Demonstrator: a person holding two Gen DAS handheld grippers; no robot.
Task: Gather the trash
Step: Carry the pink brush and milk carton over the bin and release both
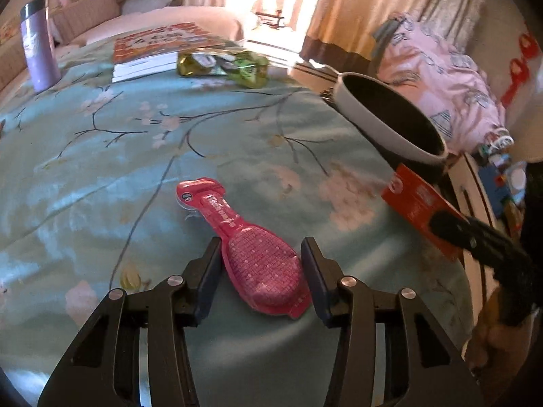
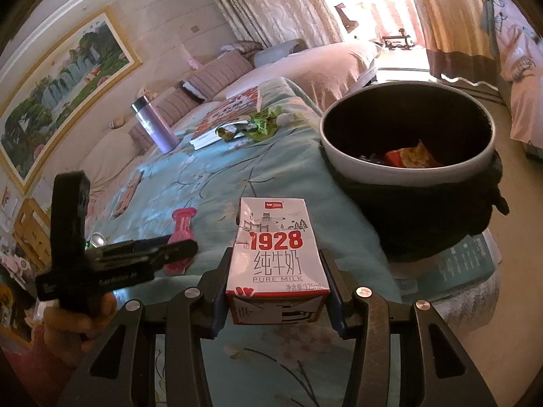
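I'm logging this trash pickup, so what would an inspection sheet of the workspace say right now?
Surface: teal floral bedspread, wrinkled.
Job's things: pink pouch flat on the spread; milk carton held upright; trash bin beside the bed, wrappers inside; green wrappers by the books.
Clutter: purple tumbler upright; books stacked.
Grippers: left claw open, straddling the pouch; right claw shut on the carton.
Cables: nothing seen.
Surroundings: curtains, framed painting, pillows.

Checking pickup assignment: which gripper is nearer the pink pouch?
Left. The left gripper straddles the pink pouch, jaws open. The right gripper is off beside it, shut on the milk carton.
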